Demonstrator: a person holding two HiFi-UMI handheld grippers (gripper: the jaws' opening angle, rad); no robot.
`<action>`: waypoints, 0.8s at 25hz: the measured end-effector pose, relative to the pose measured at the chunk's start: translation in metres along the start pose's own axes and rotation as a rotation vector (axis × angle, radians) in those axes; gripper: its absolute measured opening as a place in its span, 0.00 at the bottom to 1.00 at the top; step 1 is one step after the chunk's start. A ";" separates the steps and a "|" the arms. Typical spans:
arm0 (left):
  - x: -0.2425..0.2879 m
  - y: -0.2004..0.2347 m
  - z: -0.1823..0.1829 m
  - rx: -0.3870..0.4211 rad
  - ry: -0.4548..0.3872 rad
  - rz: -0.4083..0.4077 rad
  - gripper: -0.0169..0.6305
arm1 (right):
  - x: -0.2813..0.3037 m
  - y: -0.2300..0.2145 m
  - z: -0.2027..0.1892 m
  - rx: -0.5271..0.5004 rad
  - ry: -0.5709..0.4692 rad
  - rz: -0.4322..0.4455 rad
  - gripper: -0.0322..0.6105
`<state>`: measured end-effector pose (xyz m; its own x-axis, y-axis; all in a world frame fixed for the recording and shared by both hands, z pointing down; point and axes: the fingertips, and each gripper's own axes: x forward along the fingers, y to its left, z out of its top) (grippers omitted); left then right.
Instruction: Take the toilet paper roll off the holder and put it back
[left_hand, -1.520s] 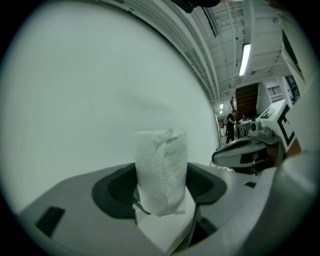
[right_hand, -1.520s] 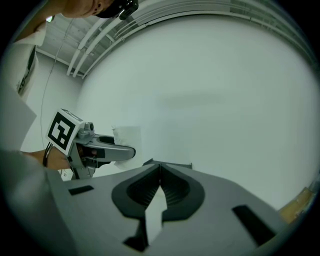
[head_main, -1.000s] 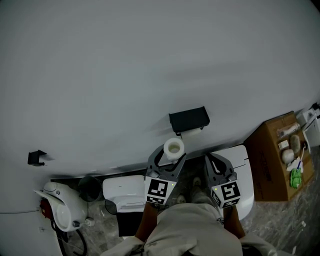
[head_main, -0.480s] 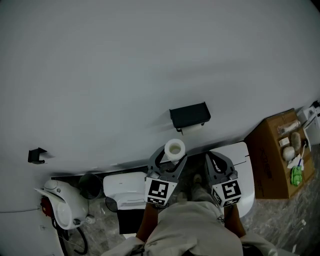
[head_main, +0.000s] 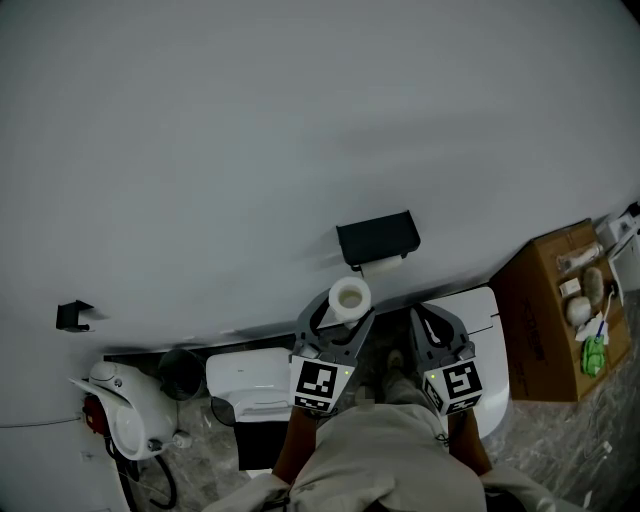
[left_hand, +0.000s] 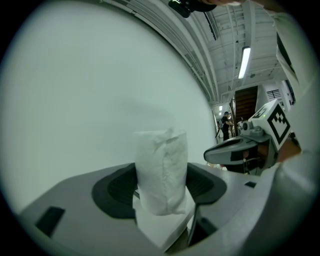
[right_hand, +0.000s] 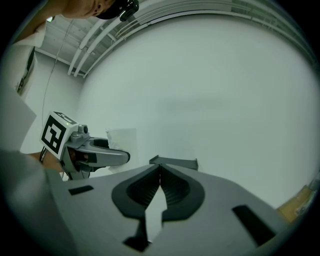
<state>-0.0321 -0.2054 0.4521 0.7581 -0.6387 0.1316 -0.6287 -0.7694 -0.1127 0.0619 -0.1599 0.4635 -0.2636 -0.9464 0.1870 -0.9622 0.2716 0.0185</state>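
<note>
Plain white wall, mottled grey floor, cardboard box at right

Your head view is dim and grey; gripper views bow at dark edges, tube light glaring at two o'clock.

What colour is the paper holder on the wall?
Black; the holder shows best in the head view.

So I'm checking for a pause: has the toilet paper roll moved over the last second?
No. The toilet paper roll, clamped in the left tongs, sits just below-left of the black holder, as before.
</note>
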 end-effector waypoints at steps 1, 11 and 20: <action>0.003 0.001 0.001 0.000 -0.001 0.001 0.50 | 0.002 -0.002 0.001 0.000 0.000 0.001 0.05; 0.036 0.012 0.014 0.012 -0.015 0.002 0.50 | 0.025 -0.029 0.009 -0.001 0.003 0.004 0.05; 0.066 0.018 0.020 0.017 -0.016 0.003 0.50 | 0.039 -0.050 0.007 0.003 0.017 0.014 0.05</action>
<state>0.0097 -0.2611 0.4389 0.7588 -0.6409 0.1157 -0.6281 -0.7671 -0.1303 0.0996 -0.2118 0.4626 -0.2756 -0.9393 0.2042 -0.9587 0.2840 0.0125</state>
